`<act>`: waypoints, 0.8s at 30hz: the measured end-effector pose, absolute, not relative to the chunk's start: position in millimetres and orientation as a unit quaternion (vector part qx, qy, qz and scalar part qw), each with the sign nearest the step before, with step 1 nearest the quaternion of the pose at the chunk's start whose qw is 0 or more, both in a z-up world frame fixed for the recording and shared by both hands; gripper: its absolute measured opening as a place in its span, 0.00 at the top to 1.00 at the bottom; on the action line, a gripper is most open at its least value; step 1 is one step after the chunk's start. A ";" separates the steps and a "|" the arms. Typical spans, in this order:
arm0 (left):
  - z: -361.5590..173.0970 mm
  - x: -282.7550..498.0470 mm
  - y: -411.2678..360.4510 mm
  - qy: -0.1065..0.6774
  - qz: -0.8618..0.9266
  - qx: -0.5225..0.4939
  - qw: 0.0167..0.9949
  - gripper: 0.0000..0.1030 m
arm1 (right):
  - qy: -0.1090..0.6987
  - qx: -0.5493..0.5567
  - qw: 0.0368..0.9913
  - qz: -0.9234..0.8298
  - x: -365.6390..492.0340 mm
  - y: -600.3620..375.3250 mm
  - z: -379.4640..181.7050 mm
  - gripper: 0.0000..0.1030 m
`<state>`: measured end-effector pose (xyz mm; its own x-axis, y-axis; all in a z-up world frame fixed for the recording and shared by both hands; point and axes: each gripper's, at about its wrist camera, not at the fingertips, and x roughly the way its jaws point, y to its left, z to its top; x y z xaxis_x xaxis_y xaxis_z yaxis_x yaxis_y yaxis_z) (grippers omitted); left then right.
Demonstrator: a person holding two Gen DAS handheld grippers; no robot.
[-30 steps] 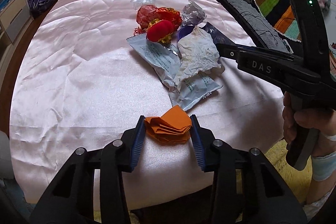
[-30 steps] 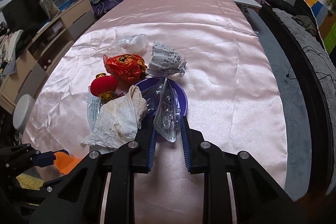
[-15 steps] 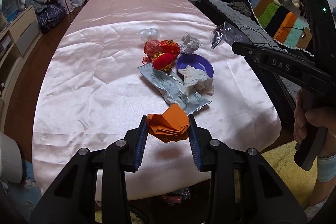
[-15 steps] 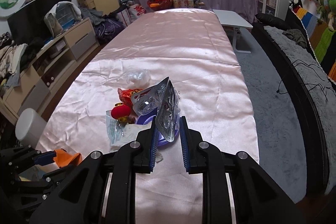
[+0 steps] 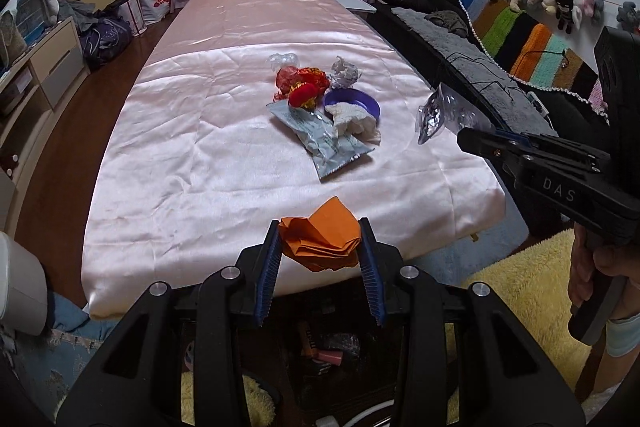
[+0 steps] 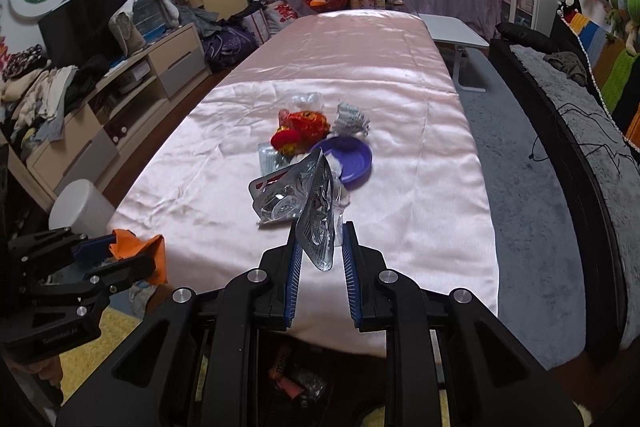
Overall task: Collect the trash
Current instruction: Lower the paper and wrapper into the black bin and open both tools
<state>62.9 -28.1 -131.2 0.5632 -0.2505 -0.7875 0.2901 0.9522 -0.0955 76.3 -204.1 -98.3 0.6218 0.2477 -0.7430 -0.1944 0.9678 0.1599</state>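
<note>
My left gripper (image 5: 320,255) is clamped on a crumpled orange paper napkin (image 5: 320,241), both blue pads pressing its sides, held above the near edge of the long table under its shiny pink satin cloth (image 5: 200,147). My right gripper (image 6: 320,259) is pinched narrow on a clear crinkled plastic blister pack (image 6: 304,203), which sticks up and leans to the left between the pads, also over the near end of the table.

The rest of the trash lies in a cluster at mid-table: a pale blue printed foil wrapper (image 5: 324,141), a wadded white tissue (image 5: 354,117) resting against a round purple plastic dish (image 5: 354,101), a red velvet lantern ornament (image 5: 304,97), a red and gold foil wrapper (image 5: 298,77), a crumpled grey printed paper (image 5: 344,73), and farther off what may be a clear plastic scrap (image 5: 284,59).
</note>
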 end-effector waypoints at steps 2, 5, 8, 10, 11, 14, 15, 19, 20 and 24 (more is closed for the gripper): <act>-138.1 49.4 -25.5 0.448 -0.153 0.020 0.880 0.65 | 0.427 0.041 0.894 0.132 61.9 -204.0 -104.7 0.79; -151.7 30.4 -22.6 0.459 -0.158 0.019 0.874 0.65 | 0.445 0.043 0.883 0.141 42.3 -202.1 -118.0 0.79; -166.6 18.0 -20.2 0.472 -0.159 0.015 0.867 0.65 | 0.460 0.043 0.875 0.143 25.8 -199.8 -129.9 0.79; -175.3 10.8 -19.6 0.478 -0.161 0.010 0.863 0.65 | 0.470 0.048 0.869 0.147 16.5 -198.2 -137.0 0.79; -179.6 7.4 -20.0 0.481 -0.163 0.008 0.861 0.65 | 0.477 0.051 0.865 0.149 11.7 -197.4 -141.5 0.79; -195.4 -2.0 -22.0 0.495 -0.166 0.005 0.853 0.65 | 0.498 0.050 0.852 0.153 0.3 -192.7 -157.5 0.79; -201.5 -4.0 -22.5 0.501 -0.165 0.005 0.849 0.65 | 0.505 0.048 0.848 0.152 -2.1 -191.2 -163.7 0.79; -225.2 -9.1 -23.5 0.525 -0.160 0.005 0.836 0.65 | 0.536 0.055 0.830 0.143 -5.1 -189.2 -189.9 0.79; -230.8 -9.4 -24.2 0.531 -0.160 0.005 0.832 0.65 | 0.542 0.055 0.827 0.139 -4.7 -188.4 -197.0 0.79; -253.1 -9.4 -28.4 0.554 -0.169 -0.003 0.815 0.65 | 0.571 0.077 0.806 0.138 -3.8 -187.2 -222.8 0.79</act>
